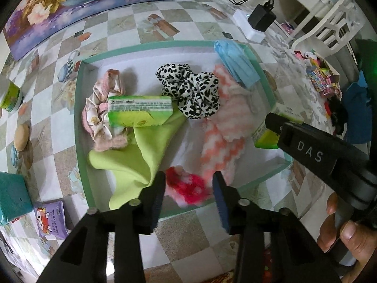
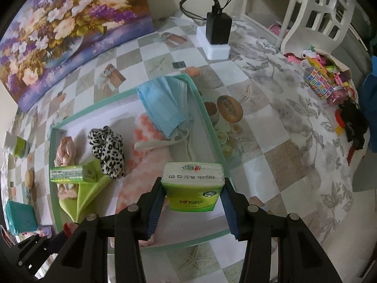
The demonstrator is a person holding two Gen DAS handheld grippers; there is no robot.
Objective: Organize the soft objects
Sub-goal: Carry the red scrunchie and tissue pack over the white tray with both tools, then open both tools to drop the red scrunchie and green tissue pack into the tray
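Observation:
A green-rimmed tray holds soft things: a leopard-print scrunchie, a green tissue pack, a pink scrunchie, a lime cloth, a peach-and-white cloth and a blue face mask. My left gripper is open above the tray's near edge, its fingers either side of a blurred red-and-white fluffy scrunchie. My right gripper is shut on a second green tissue pack, held over the tray's right side.
A floral painting leans at the back. A black adapter on a white block sits behind the tray. Toys and tape rolls lie at right by a white chair. A teal box, wipes pack and small jar sit left.

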